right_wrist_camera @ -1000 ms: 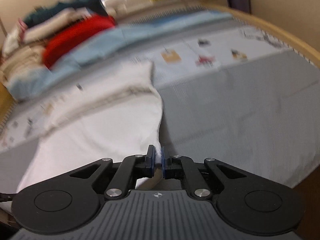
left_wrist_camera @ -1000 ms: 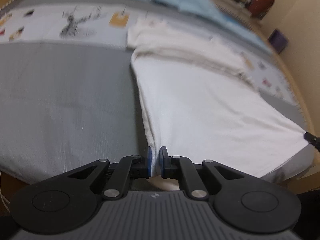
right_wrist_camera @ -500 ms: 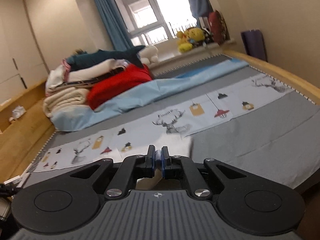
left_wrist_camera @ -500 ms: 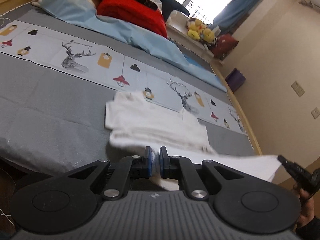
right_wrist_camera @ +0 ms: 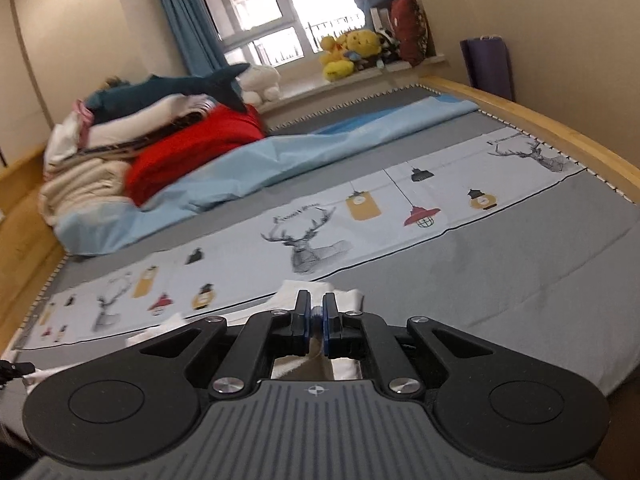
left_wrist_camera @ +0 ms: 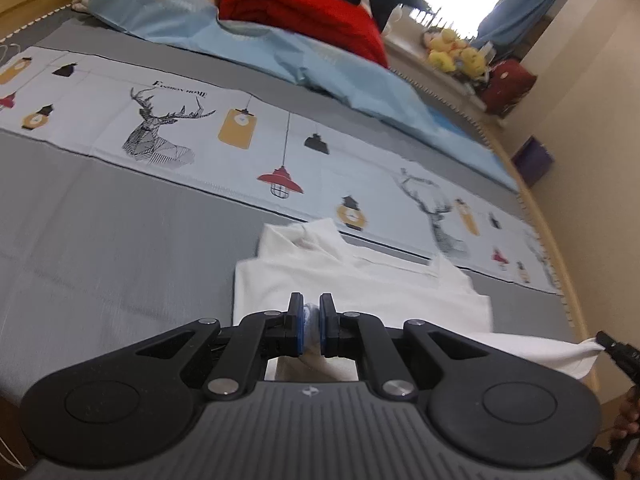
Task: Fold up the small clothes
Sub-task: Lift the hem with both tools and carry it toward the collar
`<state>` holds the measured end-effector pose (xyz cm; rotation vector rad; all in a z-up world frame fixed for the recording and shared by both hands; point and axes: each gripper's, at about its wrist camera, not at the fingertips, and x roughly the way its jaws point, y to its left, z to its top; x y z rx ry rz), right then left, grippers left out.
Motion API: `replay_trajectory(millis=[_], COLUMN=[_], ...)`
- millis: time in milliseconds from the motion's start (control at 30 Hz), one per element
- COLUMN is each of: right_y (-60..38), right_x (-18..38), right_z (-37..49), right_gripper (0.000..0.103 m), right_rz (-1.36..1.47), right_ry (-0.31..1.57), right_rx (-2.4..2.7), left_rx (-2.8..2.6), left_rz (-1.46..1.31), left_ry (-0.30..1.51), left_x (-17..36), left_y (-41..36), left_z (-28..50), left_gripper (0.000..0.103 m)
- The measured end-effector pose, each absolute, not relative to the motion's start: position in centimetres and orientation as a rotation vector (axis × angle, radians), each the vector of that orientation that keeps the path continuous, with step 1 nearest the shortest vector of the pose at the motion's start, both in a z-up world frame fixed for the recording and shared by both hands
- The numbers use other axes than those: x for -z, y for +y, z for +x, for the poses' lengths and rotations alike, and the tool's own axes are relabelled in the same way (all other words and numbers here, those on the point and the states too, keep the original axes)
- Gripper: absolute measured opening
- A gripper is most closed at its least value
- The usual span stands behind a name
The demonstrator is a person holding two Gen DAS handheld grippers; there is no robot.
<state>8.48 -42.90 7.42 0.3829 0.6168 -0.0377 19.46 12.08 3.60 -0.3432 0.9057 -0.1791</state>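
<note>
A white garment [left_wrist_camera: 360,288] is laid out on the grey bedspread [left_wrist_camera: 112,240], with its far part flat on the bed and touching the pale printed strip [left_wrist_camera: 240,140] of deer and lanterns. The near edge is lifted off the bed and stretched between both tools. The left gripper [left_wrist_camera: 311,324] is clamped tight on one bunched corner of the cloth, with a bit of white fabric pinched between the blue pads [left_wrist_camera: 297,326]. In the left wrist view the right gripper [left_wrist_camera: 608,344] is seen off at the right edge, its black tip nipped on the other corner, so the hem is held up in a taut line between them. From the right wrist view the same is shown up close: the jaws are closed on a fold of white cloth, with more of the garment peeking out just beyond the fingers [right_wrist_camera: 304,312]. At the far side of the bed, a light blue sheet [right_wrist_camera: 280,160], a red blanket [right_wrist_camera: 192,156] and a heap of folded bedding [right_wrist_camera: 88,184] with a plush shark [right_wrist_camera: 172,88] on top are piled up, well apart from the garment. Yellow plush toys [right_wrist_camera: 348,52] are lined up on the window sill.
</note>
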Motion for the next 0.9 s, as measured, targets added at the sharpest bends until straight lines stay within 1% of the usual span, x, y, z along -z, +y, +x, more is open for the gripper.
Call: replay_trajectory(millis=[200,267,300,433,533,600,667,733,800,900], right_y=[-42.5,-42.0,-41.7,-40.8,-41.0,-41.5,-42.6,-43.7,-44.2,-43.7], right_x=[-3.2,-1.7,-0.8,1.5,1.4,0.9,0.7,1.0,1.5,2.4], right_z=[16.3,18.2,19.1,21.3,22.4,22.6,22.5,22.4,22.1,21.8], right_gripper=[0.005,0.005,0.005,0.005,0.005,0.006,0.007,0.008,0.009,0.009], right_rz=[0.298,0.273,0.266,0.226,0.238,0.251,0.291,0.366,0.406,0.388], right_ry=[0.708,0.731,0.745,0.796,0.777,0.752,0.723,0.744,0.768,0.824], right_rx=[0.072,0.069,0.069,0.086,0.106,0.153,0.225,0.233,0.219,0.166], left_rx=[0.139,0.111,0.106,0.107,0.037,-0.001,-0.008,0.012,0.047,0.083], left_rz=[-0.208,-0.175,-0.217,-0.249,-0.243,-0.300,-0.365,-0.375,-0.331,-0.238], left_ry=[0.925,0.997,1.005,0.987,0.945,0.929,0.956,1.010,1.049,1.069], left_x=[2.1,4.2,4.6,4.6,4.0,3.6,3.9,4.3,4.5,4.8], left_y=[10.6,10.5,10.9,11.5,11.8,12.8,13.7,13.5,12.6,10.9], left_z=[25.1,26.3,26.8,28.0,28.4,28.3,28.4,28.4,28.1,27.3], left_gripper=[0.007,0.007,0.007,0.007,0.007,0.007,0.008,0.009,0.014,0.016])
